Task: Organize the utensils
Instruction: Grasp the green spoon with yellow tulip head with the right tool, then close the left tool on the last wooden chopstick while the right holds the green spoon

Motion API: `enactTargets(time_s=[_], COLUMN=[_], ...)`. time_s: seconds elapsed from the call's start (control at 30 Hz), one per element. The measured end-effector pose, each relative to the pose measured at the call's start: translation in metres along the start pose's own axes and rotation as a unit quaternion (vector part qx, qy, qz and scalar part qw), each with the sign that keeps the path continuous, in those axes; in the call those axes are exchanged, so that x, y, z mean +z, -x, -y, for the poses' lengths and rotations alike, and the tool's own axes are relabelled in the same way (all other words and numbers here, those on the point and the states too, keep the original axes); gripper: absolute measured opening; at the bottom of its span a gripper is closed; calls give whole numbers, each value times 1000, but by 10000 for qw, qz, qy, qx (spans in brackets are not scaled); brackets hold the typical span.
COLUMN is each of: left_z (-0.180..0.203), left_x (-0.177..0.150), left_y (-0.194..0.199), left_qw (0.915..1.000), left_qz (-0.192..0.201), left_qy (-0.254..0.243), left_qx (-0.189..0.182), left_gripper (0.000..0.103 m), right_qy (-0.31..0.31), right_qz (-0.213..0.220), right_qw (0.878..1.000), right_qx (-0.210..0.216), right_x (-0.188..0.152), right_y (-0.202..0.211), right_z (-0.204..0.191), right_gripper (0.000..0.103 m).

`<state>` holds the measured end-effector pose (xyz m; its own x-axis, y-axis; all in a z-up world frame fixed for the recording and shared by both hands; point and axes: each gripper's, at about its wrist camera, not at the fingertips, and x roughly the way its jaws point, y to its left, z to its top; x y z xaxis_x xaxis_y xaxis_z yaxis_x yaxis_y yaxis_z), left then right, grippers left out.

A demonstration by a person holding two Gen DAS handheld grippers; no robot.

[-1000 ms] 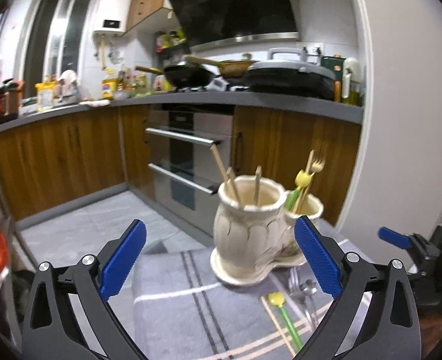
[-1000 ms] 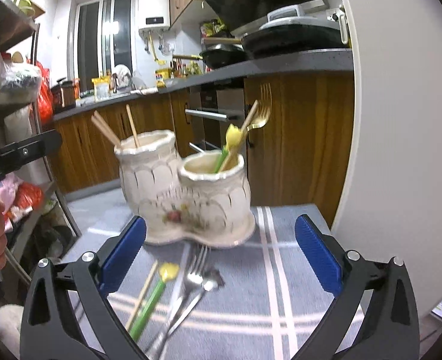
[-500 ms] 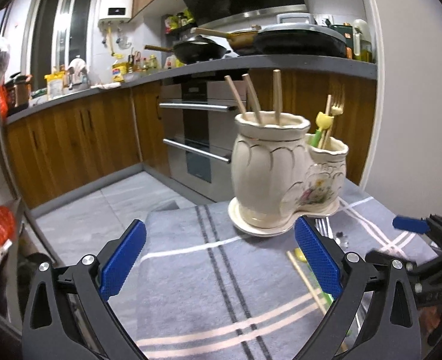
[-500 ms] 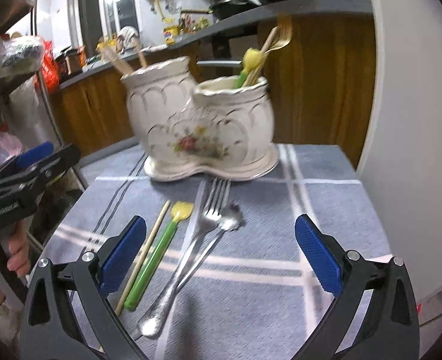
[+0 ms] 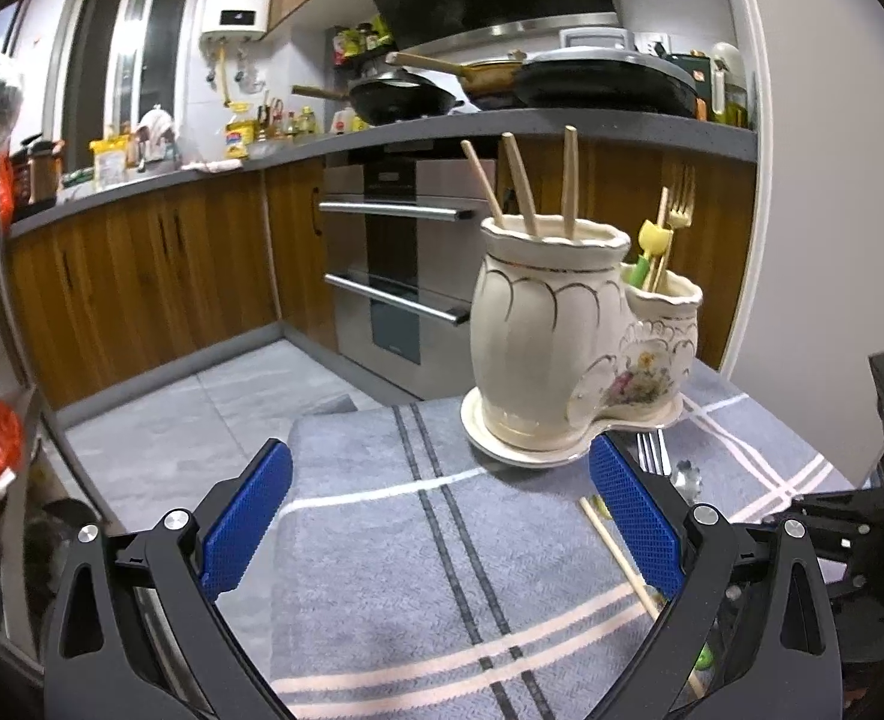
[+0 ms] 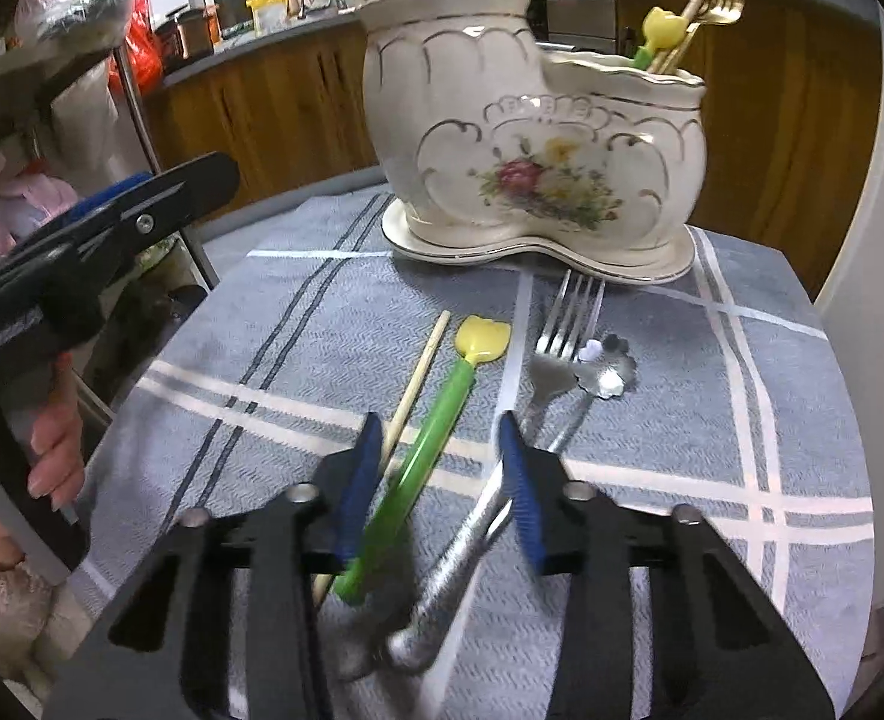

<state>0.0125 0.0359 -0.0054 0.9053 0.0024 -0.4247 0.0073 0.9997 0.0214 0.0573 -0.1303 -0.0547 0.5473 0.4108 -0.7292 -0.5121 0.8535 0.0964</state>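
A cream ceramic two-pot utensil holder (image 6: 532,156) (image 5: 562,348) stands on a grey striped cloth (image 6: 321,324). Its tall pot holds three chopsticks (image 5: 520,180); its low pot holds a gold fork (image 5: 679,204) and a yellow-tipped green utensil. On the cloth lie a chopstick (image 6: 417,372), a green-handled utensil with a yellow tip (image 6: 442,420), a silver fork (image 6: 556,348) and a flower-bowl spoon (image 6: 607,372). My right gripper (image 6: 438,480) is low over them, jaws half closed around the green handle, not clamped. My left gripper (image 5: 435,516) is open and empty, left of the holder.
The table's near edge drops to a tiled kitchen floor (image 5: 201,408). Wooden cabinets and an oven (image 5: 399,276) stand beyond. A white wall (image 5: 832,240) borders the table on the right. A shelf rack with bags (image 6: 81,60) stands to the left.
My right gripper has dropped down over the loose utensils and its jaws have narrowed around the green handle. My left gripper has stayed open with the holder a little nearer.
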Motion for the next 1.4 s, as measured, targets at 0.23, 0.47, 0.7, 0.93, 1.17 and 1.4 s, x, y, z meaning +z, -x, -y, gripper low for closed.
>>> enactTargets(time_s=[0.23, 0.47, 0.7, 0.93, 1.17, 1.4], left_z=[0, -4, -8, -3, 7, 36], left_x=[-1, -1, 0, -2, -6, -16], left_y=[-2, 0, 0, -4, -10, -16], left_qw=[10000, 10000, 9999, 9998, 9988, 9943], left_qz=[-30, -9, -60, -161, -444, -890], left_qy=[-34, 55, 118, 10, -102, -394], left_qx=[-69, -62, -96, -82, -191, -441], left_gripper=[98, 98, 98, 98, 98, 98], right_qy=[0, 0, -211, -439, -868, -981], right_qz=[-150, -216, -164, 118, 651, 746], right_qw=[9997, 9991, 9992, 9990, 9937, 9921], right_qx=[-176, -370, -286, 8, 291, 248], right_x=[6, 12, 14, 10, 4, -4], right_y=[-9, -17, -19, 2, 45, 58], right_z=[-2, -5, 2, 16, 54, 72], right_gripper=[24, 21, 12, 11, 9, 9])
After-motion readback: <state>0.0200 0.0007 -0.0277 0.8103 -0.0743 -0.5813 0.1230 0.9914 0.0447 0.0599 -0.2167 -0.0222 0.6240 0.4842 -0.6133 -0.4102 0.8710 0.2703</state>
